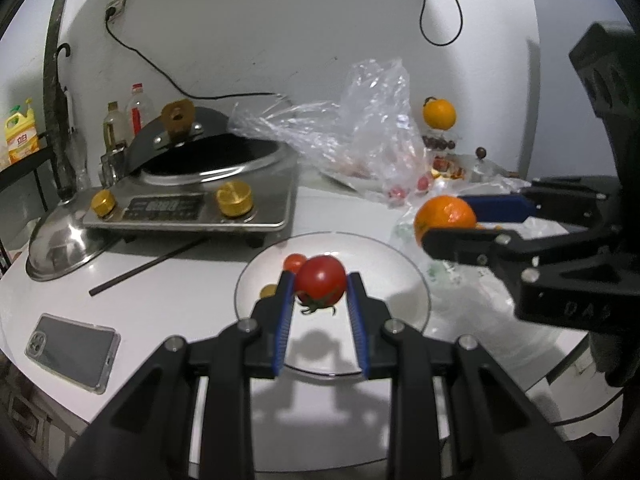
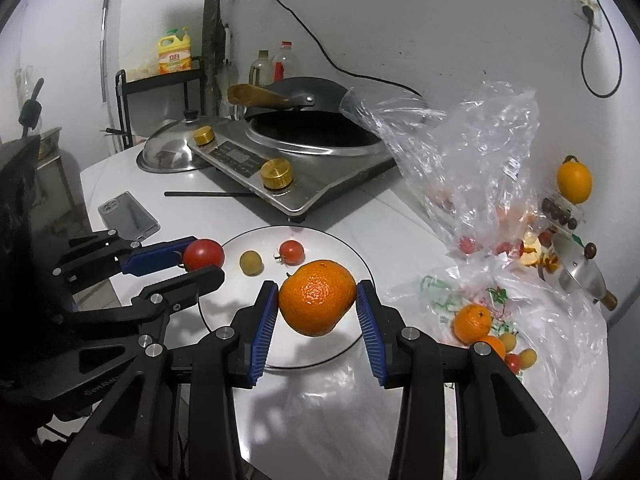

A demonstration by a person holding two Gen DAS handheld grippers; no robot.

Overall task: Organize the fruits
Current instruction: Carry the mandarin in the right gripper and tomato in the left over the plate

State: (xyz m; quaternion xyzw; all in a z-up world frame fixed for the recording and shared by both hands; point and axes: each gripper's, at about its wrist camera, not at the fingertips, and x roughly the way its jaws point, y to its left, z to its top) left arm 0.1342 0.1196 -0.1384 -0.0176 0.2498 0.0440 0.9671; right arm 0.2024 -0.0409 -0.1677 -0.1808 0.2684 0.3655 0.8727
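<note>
left gripper clamped on a tomato, right gripper squeezing an orange, both over the plate, bag of fruit at 2 o'clock

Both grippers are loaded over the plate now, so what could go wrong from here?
1. The tomato in the left gripper and the orange in the right gripper hang above the plate; released from there, they may roll off.
2. Either could knock the small tomato or yellow fruit.
3. The grippers could collide.
</note>
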